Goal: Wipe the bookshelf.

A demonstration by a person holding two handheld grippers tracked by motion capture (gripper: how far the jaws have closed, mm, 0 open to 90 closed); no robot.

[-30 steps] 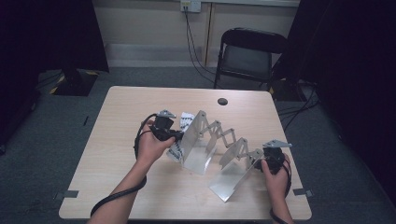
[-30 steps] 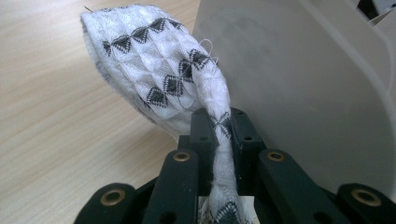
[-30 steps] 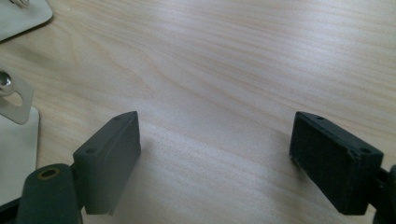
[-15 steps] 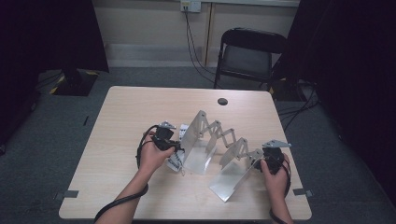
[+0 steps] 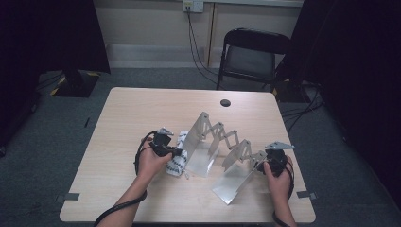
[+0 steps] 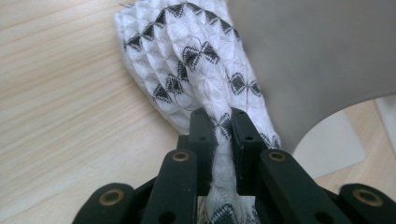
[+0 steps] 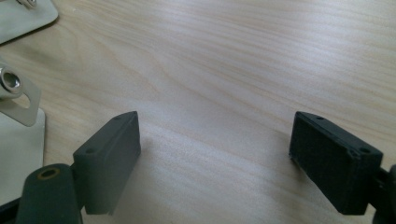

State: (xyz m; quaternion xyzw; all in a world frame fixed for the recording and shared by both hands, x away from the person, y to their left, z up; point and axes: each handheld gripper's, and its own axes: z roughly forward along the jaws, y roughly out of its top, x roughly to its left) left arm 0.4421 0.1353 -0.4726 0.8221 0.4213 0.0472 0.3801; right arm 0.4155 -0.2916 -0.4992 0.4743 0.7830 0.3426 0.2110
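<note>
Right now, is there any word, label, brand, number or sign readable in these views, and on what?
None can be read.
The cloth in the left claw bears only a black diamond pattern, no lettering.
The metal folding rack, the table and the chair show no print.
The wall outlet is too small to read.

Black jaws with brass-ringed screw holes are seen on the left gripper (image 6: 223, 128); grey three-cornered plates and black cables are carried by both.
</note>
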